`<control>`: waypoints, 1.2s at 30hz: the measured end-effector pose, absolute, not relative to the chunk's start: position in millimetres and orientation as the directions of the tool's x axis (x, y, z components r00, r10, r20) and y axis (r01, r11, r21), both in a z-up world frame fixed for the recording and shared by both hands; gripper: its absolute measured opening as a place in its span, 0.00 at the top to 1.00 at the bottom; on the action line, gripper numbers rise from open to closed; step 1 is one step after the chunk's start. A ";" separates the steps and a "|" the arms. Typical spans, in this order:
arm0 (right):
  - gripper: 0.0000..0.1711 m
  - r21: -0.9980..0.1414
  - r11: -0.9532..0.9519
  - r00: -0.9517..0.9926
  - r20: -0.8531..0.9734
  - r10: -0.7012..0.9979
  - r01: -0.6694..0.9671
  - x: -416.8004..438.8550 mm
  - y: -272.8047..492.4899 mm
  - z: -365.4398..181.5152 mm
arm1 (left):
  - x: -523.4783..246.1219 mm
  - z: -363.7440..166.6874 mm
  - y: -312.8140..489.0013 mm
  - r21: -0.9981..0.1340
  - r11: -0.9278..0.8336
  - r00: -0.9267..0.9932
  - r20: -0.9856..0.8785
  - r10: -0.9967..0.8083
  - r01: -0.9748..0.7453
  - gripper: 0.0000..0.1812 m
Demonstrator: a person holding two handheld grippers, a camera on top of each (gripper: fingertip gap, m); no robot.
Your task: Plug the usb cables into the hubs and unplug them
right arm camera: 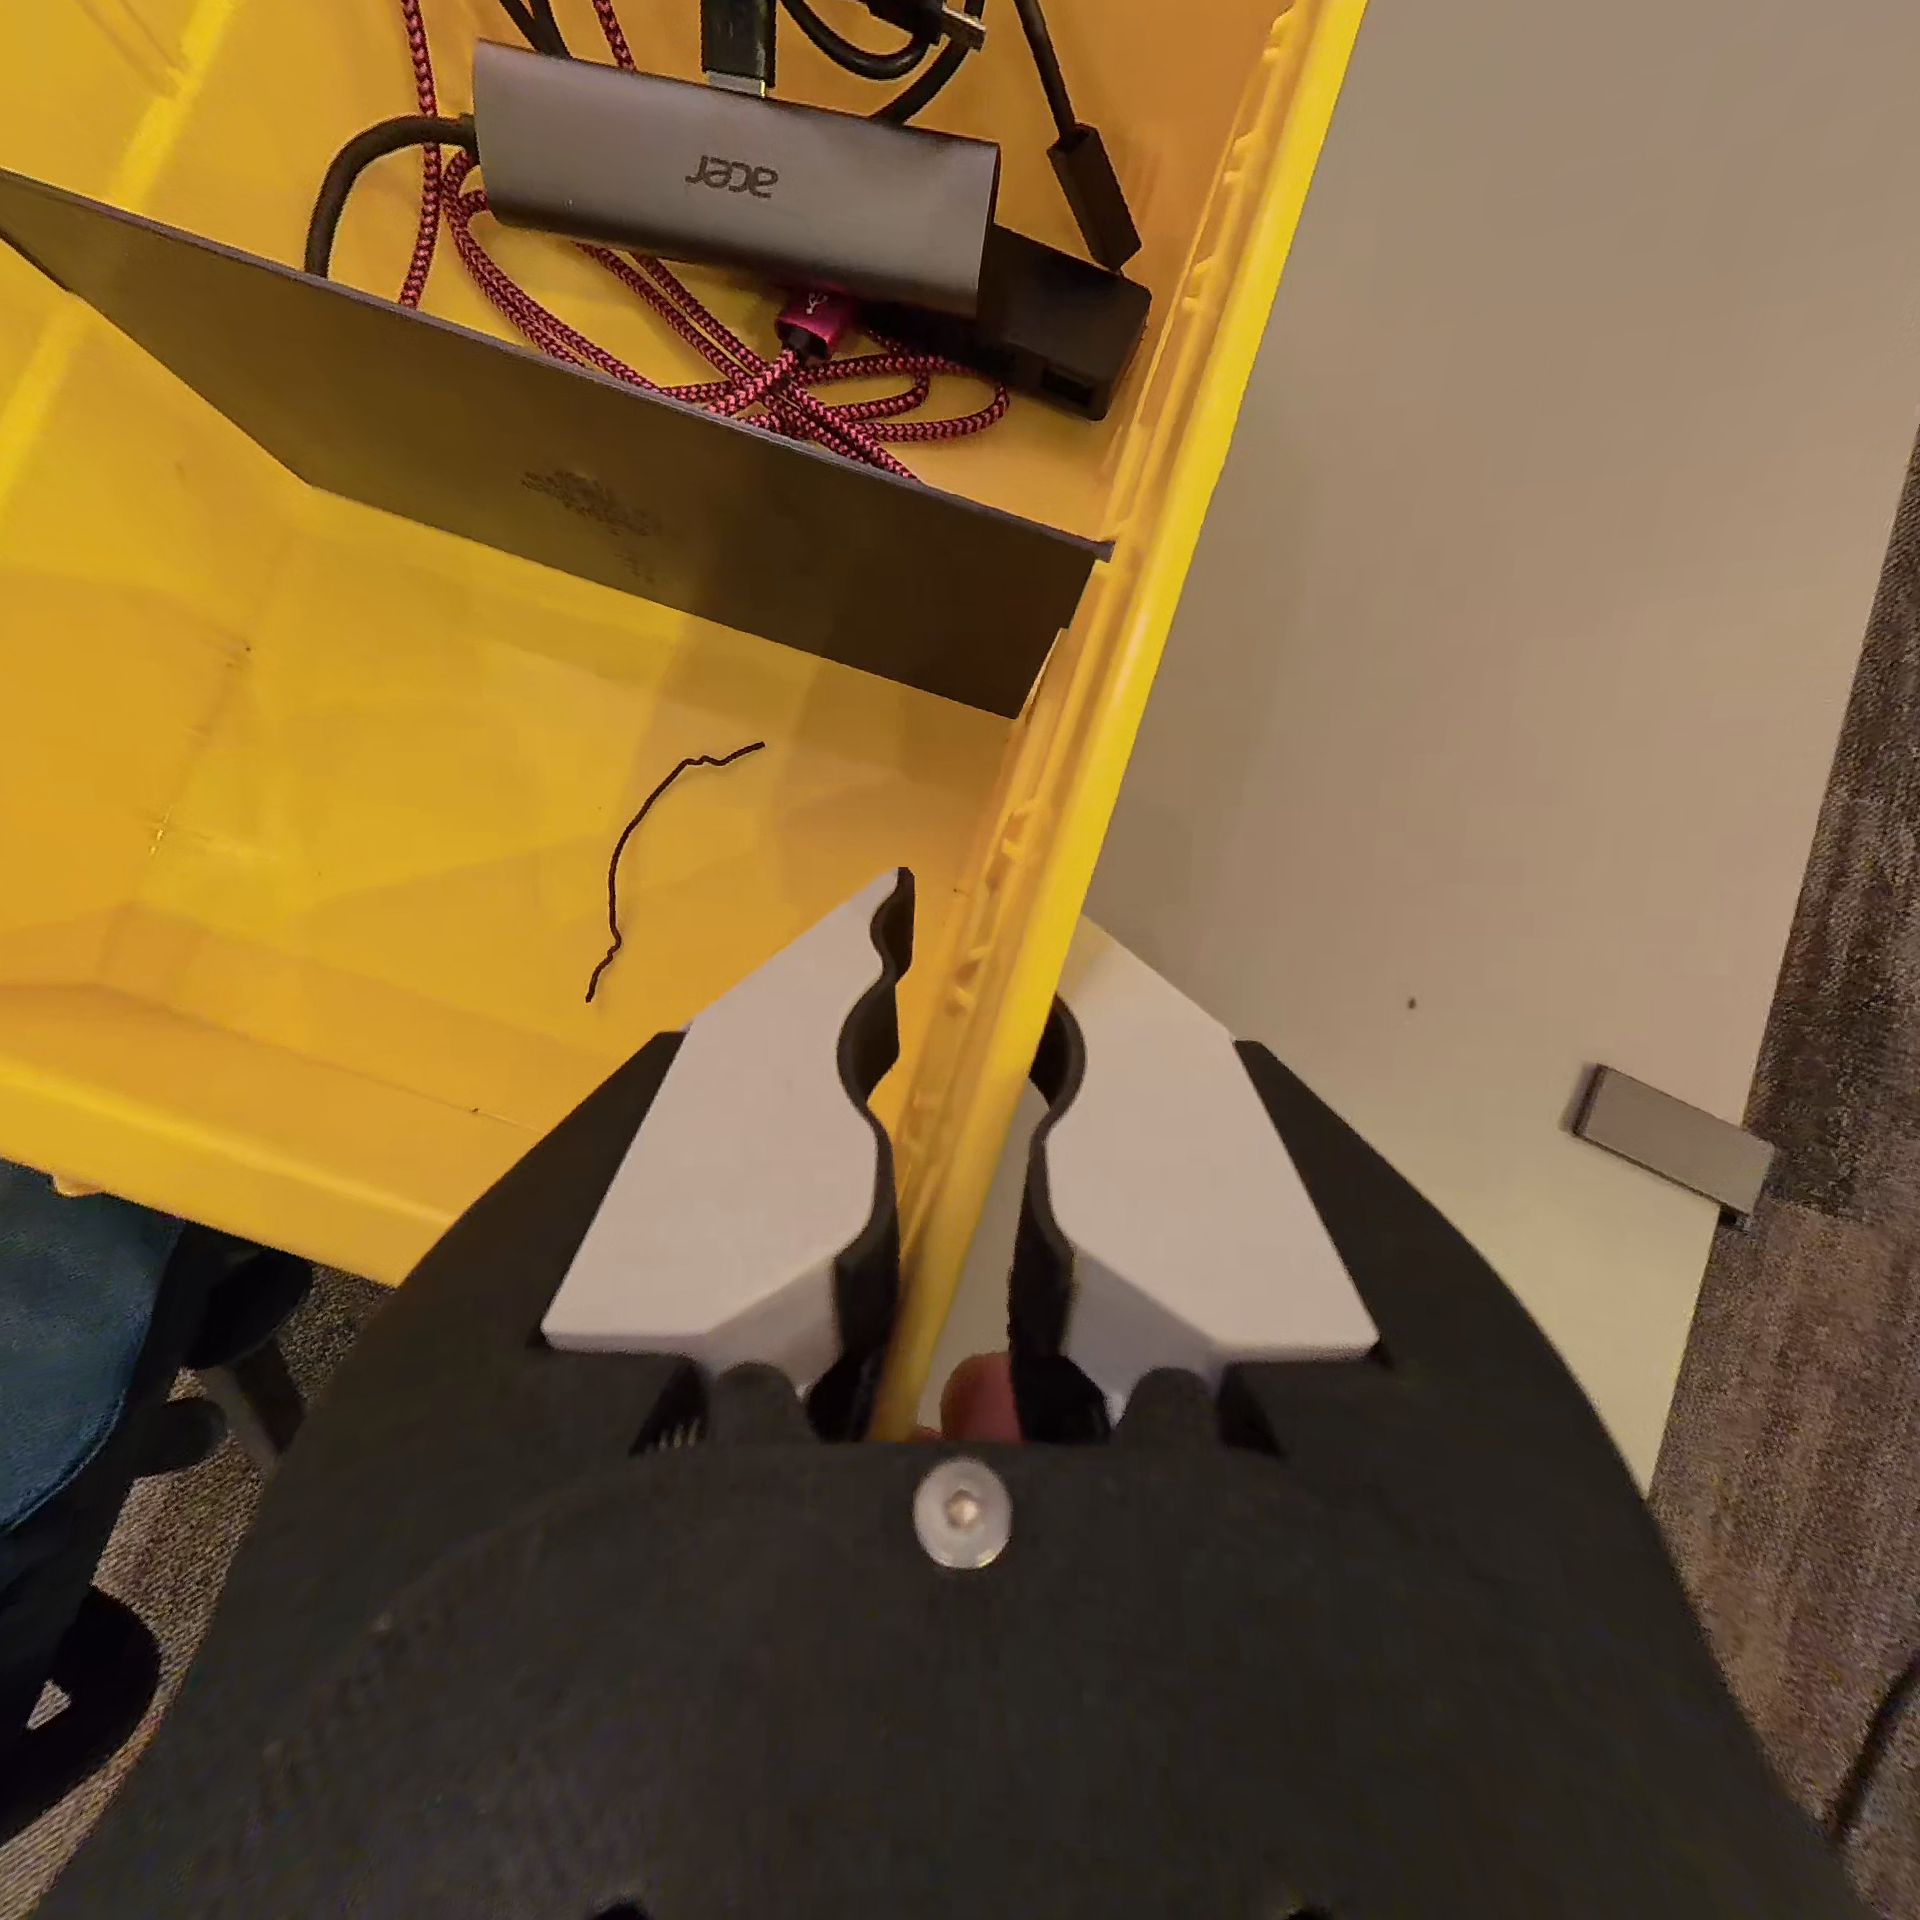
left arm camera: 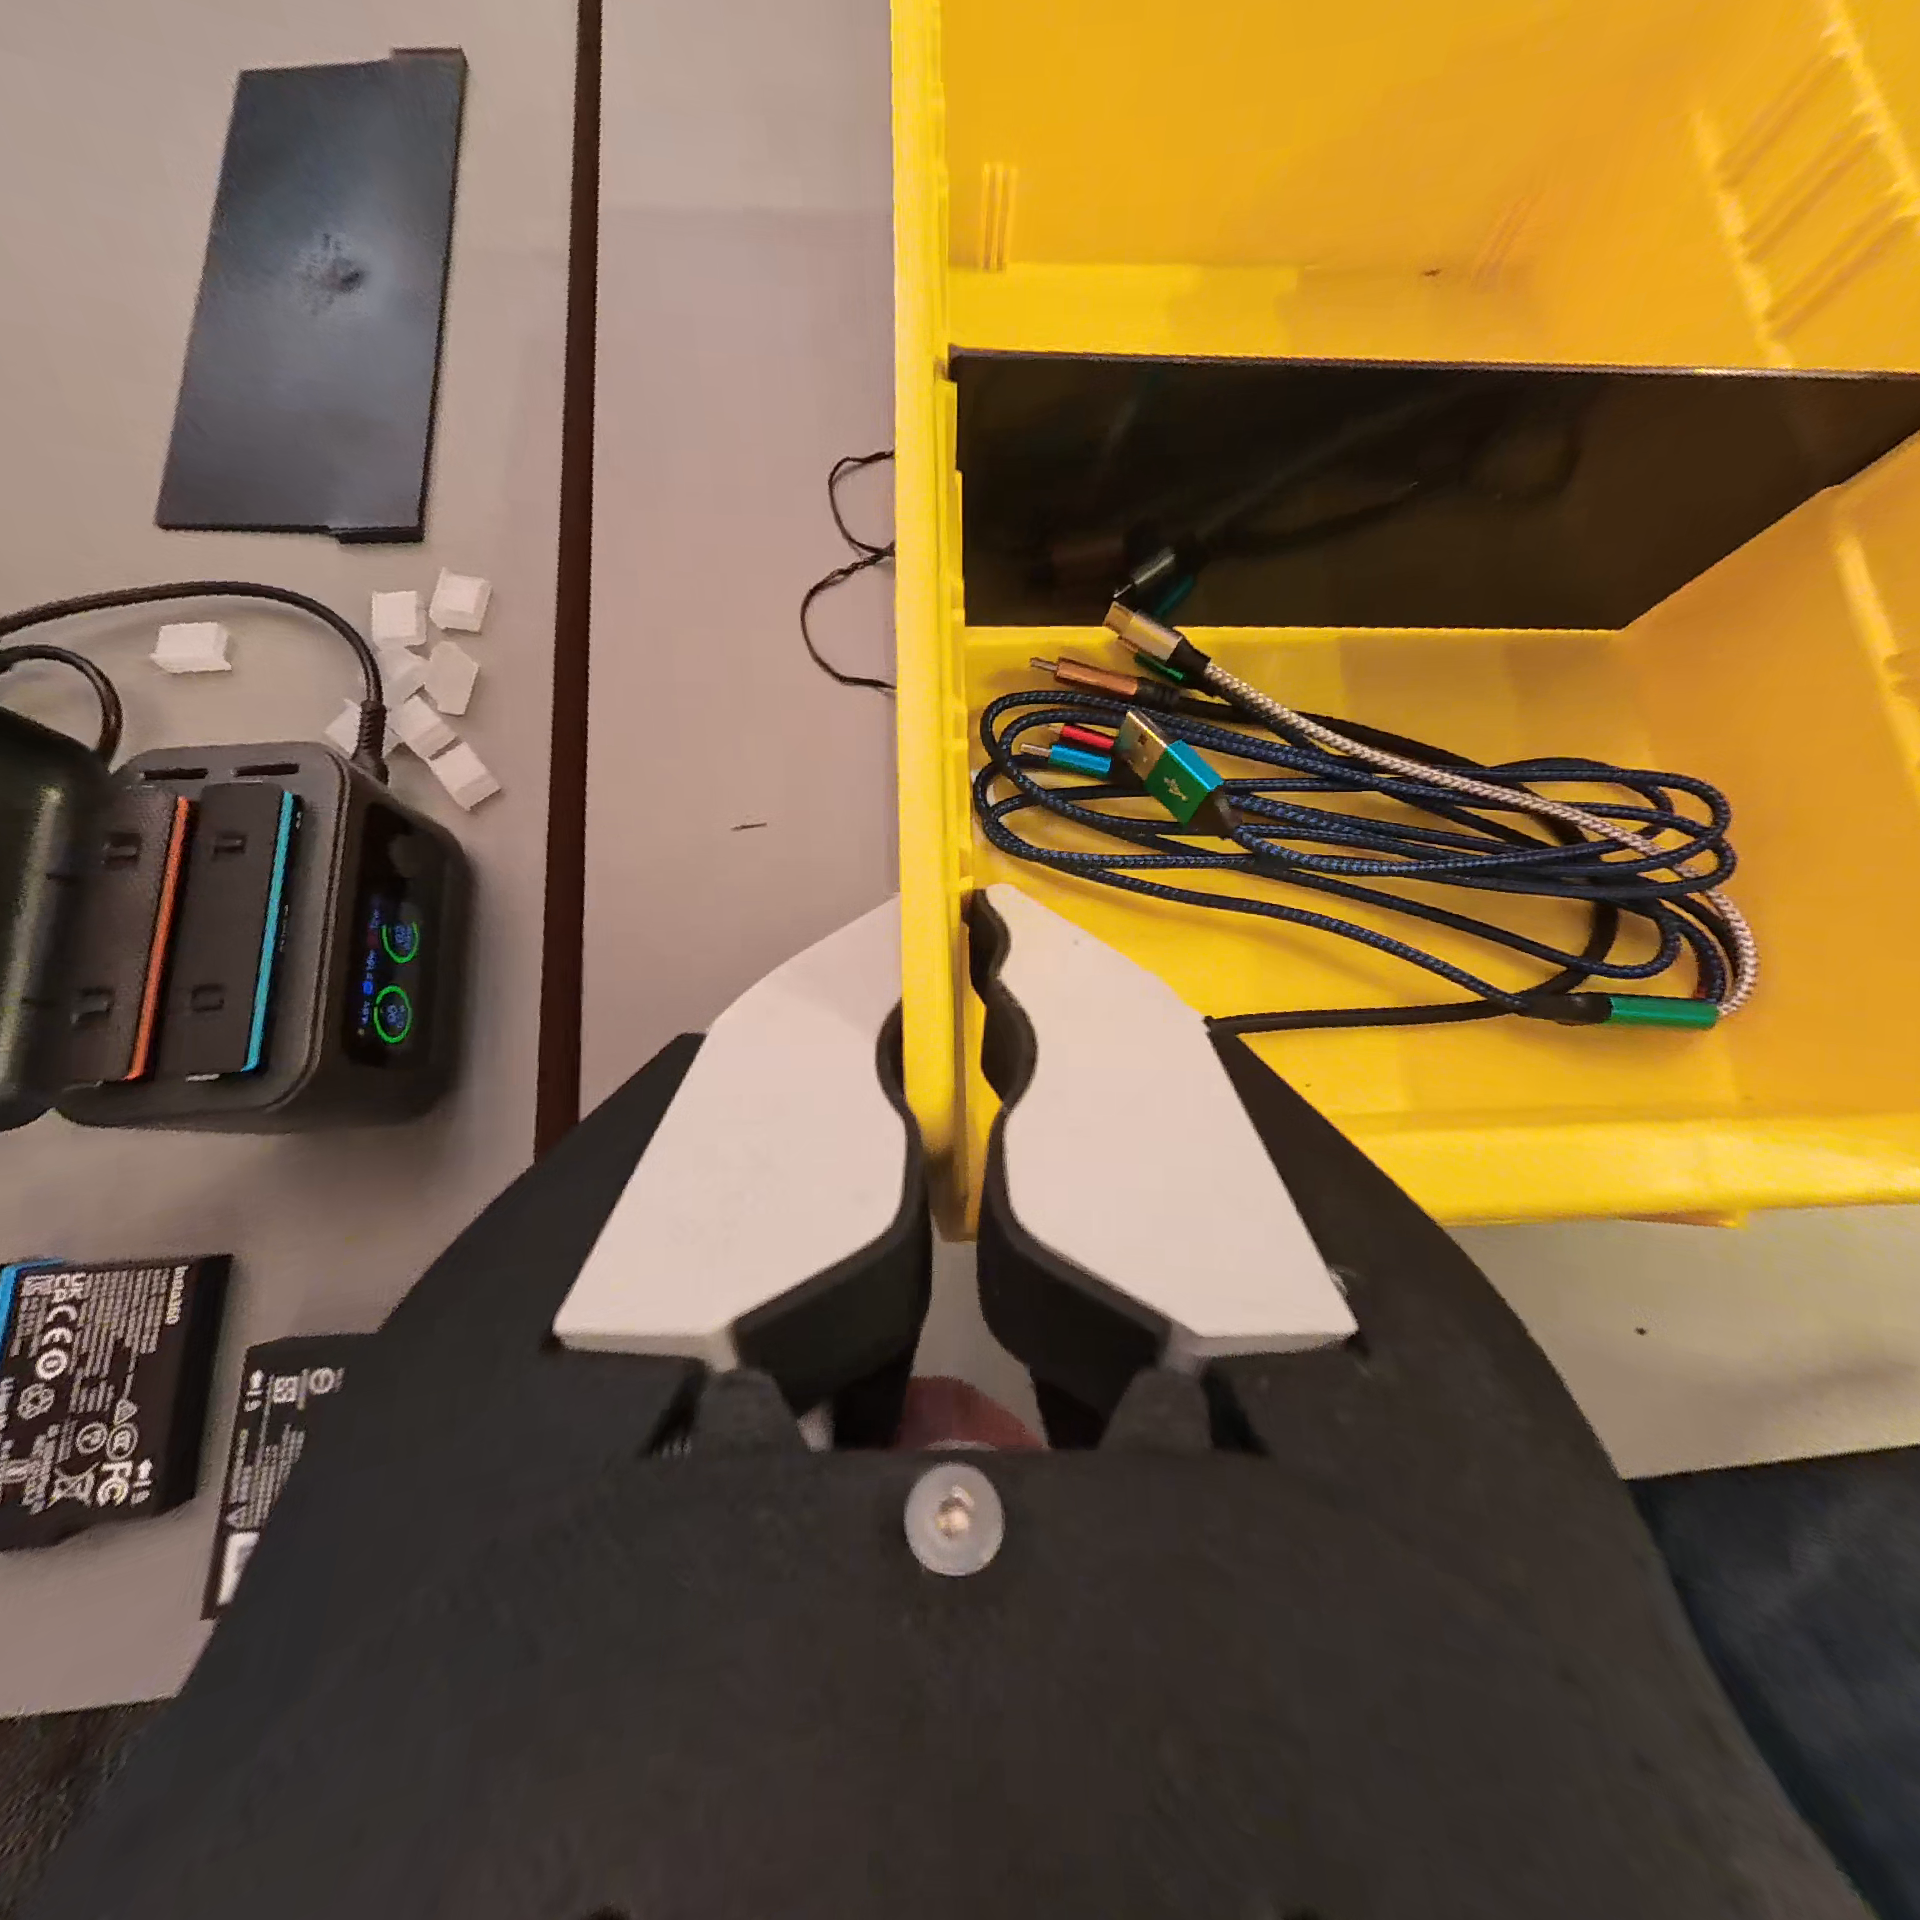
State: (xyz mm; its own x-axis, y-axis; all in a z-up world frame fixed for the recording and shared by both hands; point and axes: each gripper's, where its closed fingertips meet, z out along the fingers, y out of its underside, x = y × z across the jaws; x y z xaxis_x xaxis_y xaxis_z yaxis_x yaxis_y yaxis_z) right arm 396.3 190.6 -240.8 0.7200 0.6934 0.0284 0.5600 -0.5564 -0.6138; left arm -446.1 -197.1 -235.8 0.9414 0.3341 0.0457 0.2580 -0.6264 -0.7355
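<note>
A yellow bin stands on the table, split by a black divider. Its near compartment holds a coil of blue braided USB cables with a green USB plug. My left gripper is shut on the bin's left wall, one finger inside and one outside. In the right wrist view my right gripper is shut on the bin's right wall in the same way. Behind the divider lie a grey hub, a black hub and a red braided cable.
Left of the bin are a battery charger case, small white caps, a black panel and loose batteries. A loose black thread lies in the bin. A grey metal piece sits at the table's right edge. About 12 cm separates my left fingertips from the battery charger case.
</note>
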 end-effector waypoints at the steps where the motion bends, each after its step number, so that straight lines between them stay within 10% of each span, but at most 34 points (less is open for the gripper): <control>1: 0.92 -0.612 -0.552 0.717 0.035 0.696 0.566 392.7 190.6 -240.8 | -443.8 -235.6 -196.3 -0.741 -0.618 0.942 0.056 0.332 0.262 0.98; 36: 0.74 -0.733 -0.387 0.485 -0.090 0.870 0.559 70.2 118.2 -236.2 | -413.0 -157.4 -233.3 -0.913 -0.315 0.908 0.118 0.401 0.258 0.97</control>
State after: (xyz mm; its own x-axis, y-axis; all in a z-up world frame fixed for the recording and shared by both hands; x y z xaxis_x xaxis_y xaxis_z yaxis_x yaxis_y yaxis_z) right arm 70.2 118.2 -236.2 0.4845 0.8702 -0.0895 0.5594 -0.3869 -0.7331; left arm -413.0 -233.3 -157.4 0.9083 0.4012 0.1185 0.2583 -0.3150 -0.9133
